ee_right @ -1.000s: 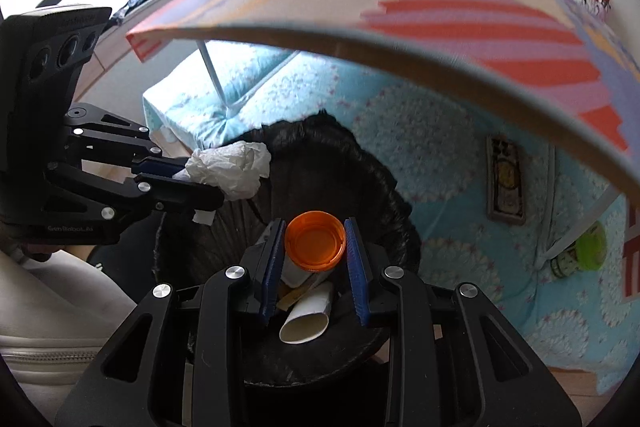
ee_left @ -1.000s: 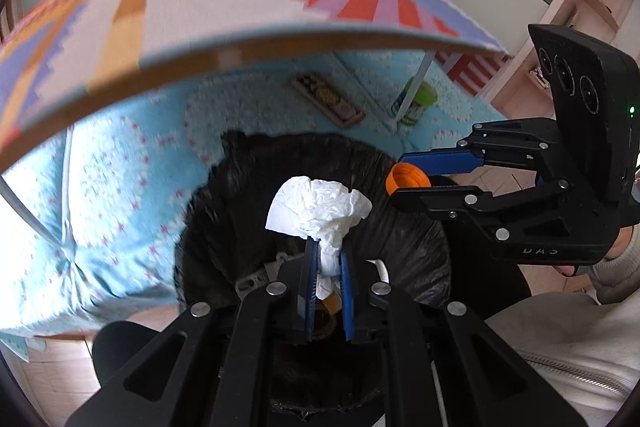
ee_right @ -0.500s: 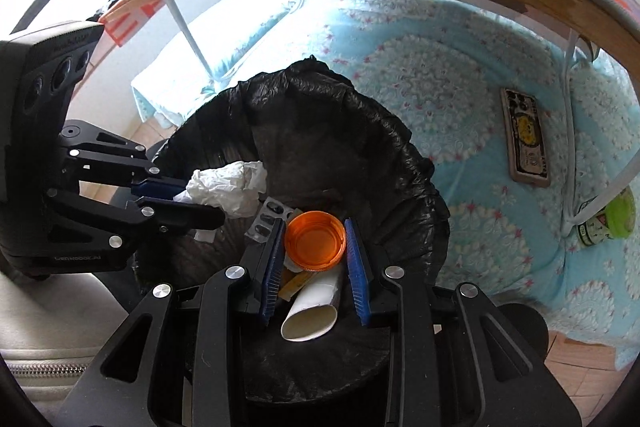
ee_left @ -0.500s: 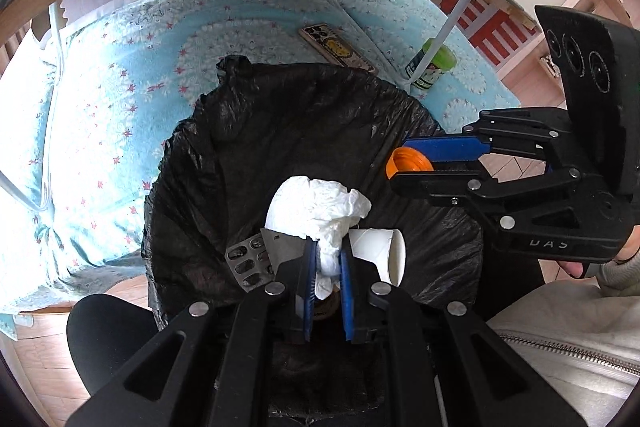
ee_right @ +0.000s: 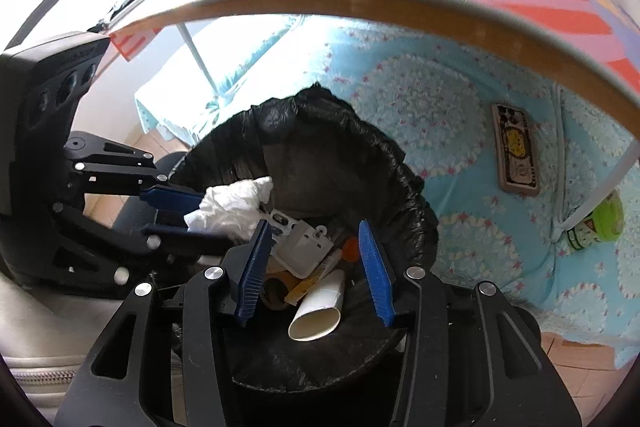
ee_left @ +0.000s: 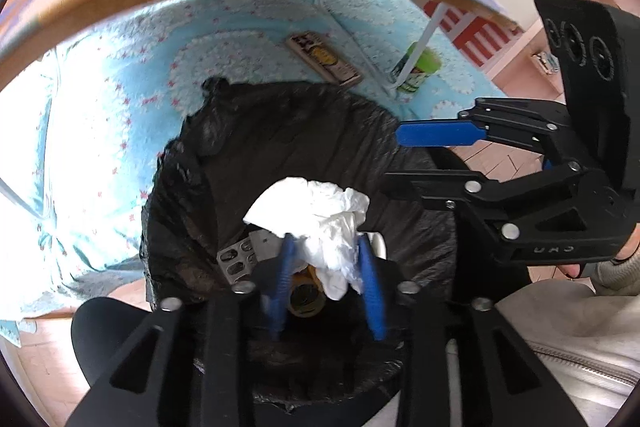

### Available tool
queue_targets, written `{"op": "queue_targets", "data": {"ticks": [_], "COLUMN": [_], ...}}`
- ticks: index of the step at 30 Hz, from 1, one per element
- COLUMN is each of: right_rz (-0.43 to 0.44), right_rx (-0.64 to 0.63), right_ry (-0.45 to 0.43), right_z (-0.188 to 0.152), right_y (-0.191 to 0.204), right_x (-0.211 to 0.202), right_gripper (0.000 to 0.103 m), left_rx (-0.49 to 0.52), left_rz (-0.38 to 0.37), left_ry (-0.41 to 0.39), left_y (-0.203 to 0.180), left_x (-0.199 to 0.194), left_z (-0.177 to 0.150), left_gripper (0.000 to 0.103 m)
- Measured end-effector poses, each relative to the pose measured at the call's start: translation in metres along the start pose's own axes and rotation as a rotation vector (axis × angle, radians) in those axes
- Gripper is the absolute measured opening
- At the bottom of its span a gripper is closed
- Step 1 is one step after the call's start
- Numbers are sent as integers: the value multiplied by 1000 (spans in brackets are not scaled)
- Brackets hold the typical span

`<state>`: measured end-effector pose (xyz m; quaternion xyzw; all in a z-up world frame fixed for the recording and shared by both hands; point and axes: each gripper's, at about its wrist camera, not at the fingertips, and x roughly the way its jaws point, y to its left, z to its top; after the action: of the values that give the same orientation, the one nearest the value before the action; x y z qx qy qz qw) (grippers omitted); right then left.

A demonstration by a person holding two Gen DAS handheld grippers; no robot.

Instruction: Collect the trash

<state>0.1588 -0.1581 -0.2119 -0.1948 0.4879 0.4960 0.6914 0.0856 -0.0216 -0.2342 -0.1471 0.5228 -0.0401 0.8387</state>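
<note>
A black-lined trash bin (ee_left: 248, 147) (ee_right: 360, 147) stands below both grippers. My left gripper (ee_left: 326, 267) is open over the bin, and a crumpled white tissue (ee_left: 320, 215) (ee_right: 232, 205) hangs loose between its blue fingers (ee_left: 370, 287). My right gripper (ee_right: 316, 263) is open and empty over the bin. The orange-capped bottle (ee_right: 344, 253) lies inside the bin beside a white paper cup (ee_right: 320, 311), a blister pack (ee_right: 300, 243) and a tape roll (ee_left: 304, 291).
A table edge (ee_right: 400, 7) with a colourful cloth arches overhead. A light-blue floral rug (ee_left: 120, 107) covers the floor behind the bin. On it lie a flat printed box (ee_right: 516, 151) and a green-lidded jar (ee_right: 596, 223) by a white table leg (ee_left: 416, 47).
Both grippers have opened over the bin. The orange-capped bottle has dropped from my right gripper into the bin. The tissue is loose between my left fingers.
</note>
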Motion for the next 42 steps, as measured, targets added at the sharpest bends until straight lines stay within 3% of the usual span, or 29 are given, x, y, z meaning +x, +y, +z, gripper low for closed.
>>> {"op": "queue_targets", "data": {"ticks": [2, 13, 19, 23, 27, 29, 34, 42], "right_rz": [0, -31, -30, 5, 15, 24, 30, 34], "right_rx": [1, -7, -43, -58, -63, -71, -95, -122], "right_ry": [-7, -52, -64, -43, -15, -10, 5, 12], "right_z": [1, 9, 13, 15, 14, 13, 12, 10], "right_y": [1, 9, 20, 28, 34, 37, 44, 52], "right_x": [-6, -51, -78, -89, -95, -97, -103, -112], "right_gripper": [45, 46, 52, 60, 61, 63, 70, 71], "left_rx": [11, 42, 58, 44, 47, 45, 51, 31], "left_rz": [6, 32, 27, 15, 34, 35, 20, 18], "left_ry": [-22, -92, -132, -154, -167, -177, -181, -219], "left_y": [-4, -14, -21, -23, -27, -28, -32, -34], "left_x": [-7, -47, -76, -96, -113, -121, -130, -139], "left_z": [0, 5, 5, 3, 0, -2, -5, -8], "left_gripper": [46, 46, 46, 64, 70, 79, 81, 81]}}
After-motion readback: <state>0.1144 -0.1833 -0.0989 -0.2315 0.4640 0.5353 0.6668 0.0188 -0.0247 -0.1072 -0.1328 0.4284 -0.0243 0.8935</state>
